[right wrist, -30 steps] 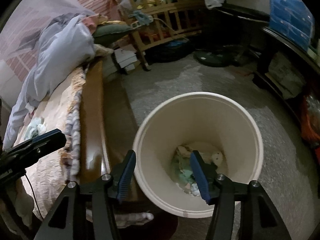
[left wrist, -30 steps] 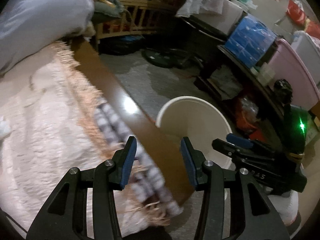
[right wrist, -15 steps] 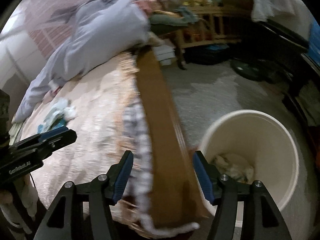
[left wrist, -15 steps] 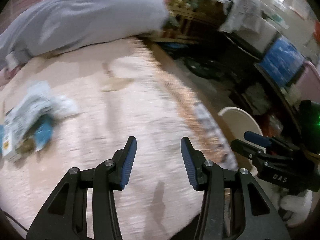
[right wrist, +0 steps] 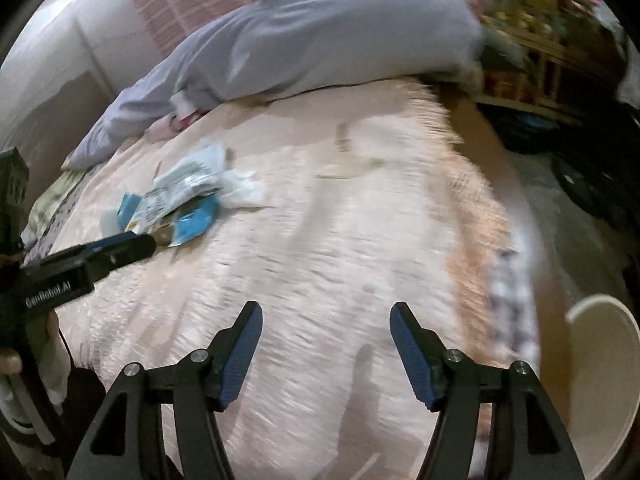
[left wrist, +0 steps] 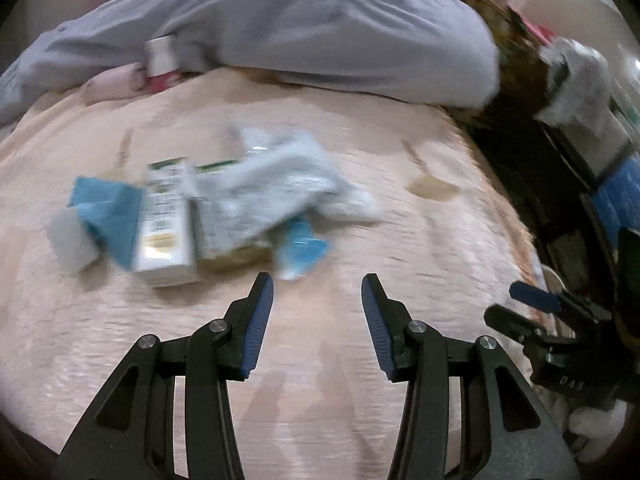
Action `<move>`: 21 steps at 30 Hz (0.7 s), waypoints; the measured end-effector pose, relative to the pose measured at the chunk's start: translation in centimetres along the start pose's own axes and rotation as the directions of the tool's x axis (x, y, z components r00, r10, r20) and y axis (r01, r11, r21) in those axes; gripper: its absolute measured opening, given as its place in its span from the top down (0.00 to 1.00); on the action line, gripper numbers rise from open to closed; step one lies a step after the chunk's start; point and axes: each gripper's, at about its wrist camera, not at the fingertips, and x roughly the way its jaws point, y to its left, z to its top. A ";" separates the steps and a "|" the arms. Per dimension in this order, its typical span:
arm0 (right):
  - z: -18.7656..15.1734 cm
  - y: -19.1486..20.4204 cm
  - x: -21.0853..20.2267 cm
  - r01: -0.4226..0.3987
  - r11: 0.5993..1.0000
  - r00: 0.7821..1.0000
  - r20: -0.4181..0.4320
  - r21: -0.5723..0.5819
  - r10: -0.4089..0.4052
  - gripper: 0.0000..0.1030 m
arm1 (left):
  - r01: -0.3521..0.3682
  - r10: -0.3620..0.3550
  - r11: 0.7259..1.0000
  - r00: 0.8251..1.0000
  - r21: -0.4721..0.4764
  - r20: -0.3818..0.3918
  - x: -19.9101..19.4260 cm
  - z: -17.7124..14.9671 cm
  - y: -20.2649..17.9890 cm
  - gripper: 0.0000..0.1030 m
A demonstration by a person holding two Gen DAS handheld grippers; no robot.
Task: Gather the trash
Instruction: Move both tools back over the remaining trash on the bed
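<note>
A heap of trash [left wrist: 224, 208] lies on the pink bedspread [left wrist: 320, 360]: a white carton [left wrist: 164, 232], crumpled white wrappers [left wrist: 280, 184] and blue packets [left wrist: 108, 212]. My left gripper [left wrist: 318, 284] hovers open just in front of the heap, nothing between its fingers. In the right wrist view the same heap [right wrist: 188, 196] sits far left, and the left gripper's fingers [right wrist: 120, 246] reach toward it. My right gripper [right wrist: 326, 312] is over bare bedspread, its jaws opening and empty. The cream trash bucket [right wrist: 600, 364] stands on the floor at the lower right.
A grey-blue duvet [left wrist: 300, 28] is piled along the far side of the bed. The bed's fringed edge [right wrist: 472, 208] runs down the right. Beyond it are grey floor [right wrist: 560, 216], a wooden crib [right wrist: 532, 40] and dark shelving [left wrist: 568, 184].
Both grippers swung left from the bucket and bed rail to over the bedspread. The trash heap came into the left view's centre. The right jaws have widened.
</note>
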 end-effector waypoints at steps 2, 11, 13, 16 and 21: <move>0.8 1.7 1.1 -0.017 0.999 1.000 -0.015 -0.031 0.017 0.38 | -0.020 0.020 0.999 1.000 -0.028 0.003 -0.3 0.3 1.6 0.57; 3.7 7.4 4.2 -0.072 0.987 0.997 -0.034 -0.143 0.068 0.37 | -0.126 0.131 0.970 0.991 -0.207 0.009 -1.2 0.9 11.4 0.57; 4.7 8.2 4.8 -0.091 0.986 0.996 -0.027 -0.141 0.088 0.36 | -0.143 0.150 0.955 0.989 -0.261 0.008 -1.2 0.7 13.6 0.57; 6.1 9.3 6.0 -0.118 0.983 0.993 -0.028 -0.142 0.115 0.34 | -0.153 0.163 0.933 0.987 -0.327 0.003 -0.9 0.3 16.2 0.50; 7.2 10.1 7.7 -0.081 0.982 0.997 -0.031 -0.173 0.077 0.33 | -0.169 0.177 0.914 0.984 -0.370 -0.013 0.2 -0.2 19.0 0.48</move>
